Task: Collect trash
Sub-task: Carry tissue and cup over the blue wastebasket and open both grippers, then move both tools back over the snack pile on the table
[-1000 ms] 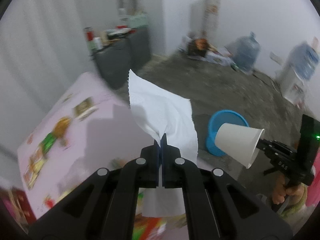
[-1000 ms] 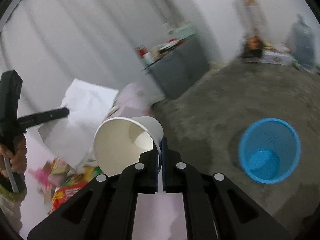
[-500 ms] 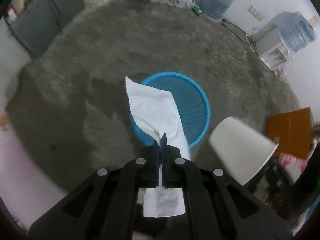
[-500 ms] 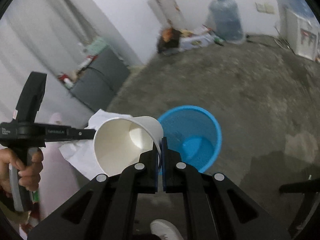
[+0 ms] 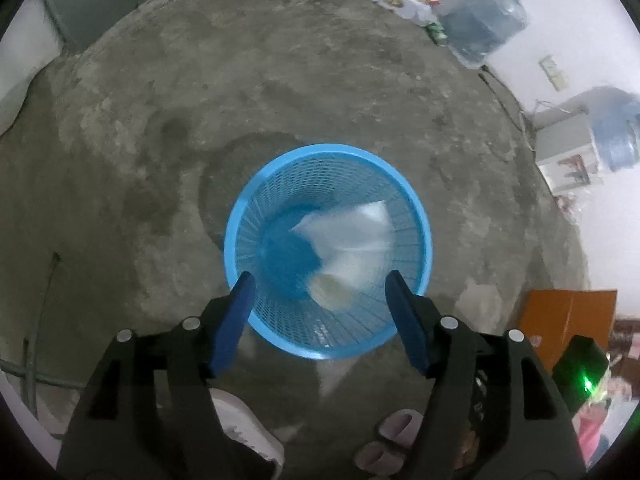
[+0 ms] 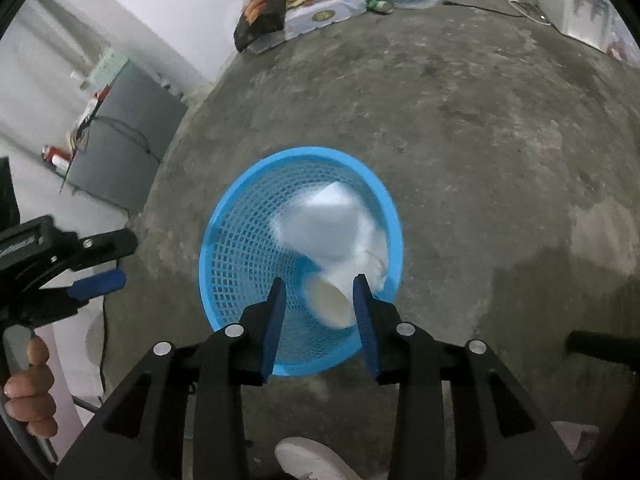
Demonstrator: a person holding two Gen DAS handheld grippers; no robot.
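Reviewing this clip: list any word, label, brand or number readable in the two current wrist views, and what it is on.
None can be read.
White lettering on the left gripper body: too blurred.
Printed white sack with round emblem by the far wall: too small.
White box with red pictures beside the blue water bottle: too blurred.

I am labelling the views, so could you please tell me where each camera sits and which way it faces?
Left wrist: on the left gripper, facing steeply down into the blue basket; its open jaws, fingertips and a shoe show.
Right wrist: on the right gripper, facing down at the basket; open jaws, a shoe, the left hand show.
Shared: basket, tissue, paper cup.
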